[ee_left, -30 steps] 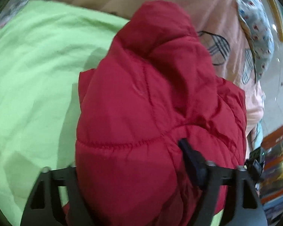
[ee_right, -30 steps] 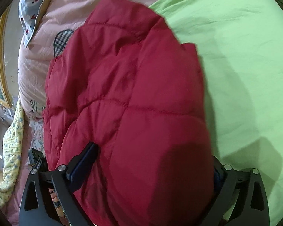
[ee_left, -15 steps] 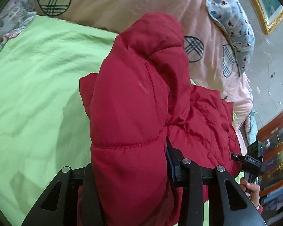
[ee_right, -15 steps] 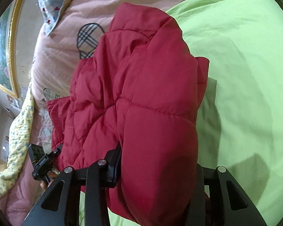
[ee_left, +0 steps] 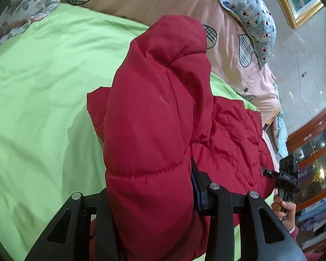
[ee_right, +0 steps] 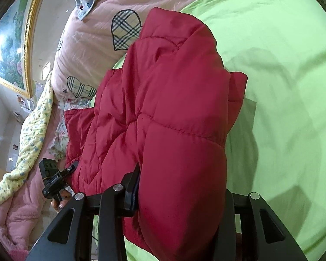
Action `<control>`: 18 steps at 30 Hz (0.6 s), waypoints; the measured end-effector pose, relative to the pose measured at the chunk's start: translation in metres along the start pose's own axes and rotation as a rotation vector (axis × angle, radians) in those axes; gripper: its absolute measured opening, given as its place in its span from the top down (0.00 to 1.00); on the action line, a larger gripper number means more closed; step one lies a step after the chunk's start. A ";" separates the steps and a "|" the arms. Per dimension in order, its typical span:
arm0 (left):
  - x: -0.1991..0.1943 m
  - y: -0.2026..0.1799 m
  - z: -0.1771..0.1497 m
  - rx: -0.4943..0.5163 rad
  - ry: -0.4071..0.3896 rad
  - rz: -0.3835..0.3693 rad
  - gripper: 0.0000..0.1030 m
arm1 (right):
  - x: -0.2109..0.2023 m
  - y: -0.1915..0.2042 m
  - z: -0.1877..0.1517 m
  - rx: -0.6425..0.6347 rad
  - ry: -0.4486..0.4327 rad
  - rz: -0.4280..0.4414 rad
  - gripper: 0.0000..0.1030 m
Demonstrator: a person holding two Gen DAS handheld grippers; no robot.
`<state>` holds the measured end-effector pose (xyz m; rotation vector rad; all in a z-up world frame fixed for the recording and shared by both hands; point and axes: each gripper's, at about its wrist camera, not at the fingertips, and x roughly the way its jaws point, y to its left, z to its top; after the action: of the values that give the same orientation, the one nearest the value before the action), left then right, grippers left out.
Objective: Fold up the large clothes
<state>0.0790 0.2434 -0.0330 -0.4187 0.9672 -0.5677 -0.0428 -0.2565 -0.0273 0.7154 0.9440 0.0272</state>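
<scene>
Red puffer jacket (ee_left: pixel 154 130) bunched between my left hand-held gripper (ee_left: pixel 154 198) and right hand-held gripper (ee_right: pixel 180 187), both clamped on it, over green bedsheet (ee_left: pixel 39 100).

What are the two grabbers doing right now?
Left gripper: closed on the red jacket.
Right gripper: closed on the same jacket.

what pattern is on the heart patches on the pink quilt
Plaid check, dark lines on cream, on the heart patches; clearest in the right wrist view.
</scene>
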 end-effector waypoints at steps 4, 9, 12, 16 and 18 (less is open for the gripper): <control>-0.011 0.000 -0.011 0.025 0.021 0.021 0.63 | -0.005 -0.001 -0.013 0.013 -0.006 0.011 0.62; -0.007 -0.004 -0.010 0.034 0.017 0.067 0.62 | -0.006 -0.003 -0.021 0.006 -0.011 -0.004 0.60; 0.001 -0.016 -0.010 0.053 0.012 0.122 0.59 | -0.003 -0.007 -0.021 0.008 -0.018 -0.030 0.57; 0.009 -0.026 -0.009 0.049 0.011 0.170 0.50 | 0.001 -0.010 -0.022 -0.004 -0.026 -0.067 0.48; 0.012 -0.029 -0.009 0.041 0.012 0.205 0.40 | 0.001 -0.015 -0.024 0.010 -0.025 -0.068 0.40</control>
<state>0.0695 0.2128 -0.0291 -0.2760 0.9954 -0.4039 -0.0637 -0.2543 -0.0454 0.6908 0.9446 -0.0456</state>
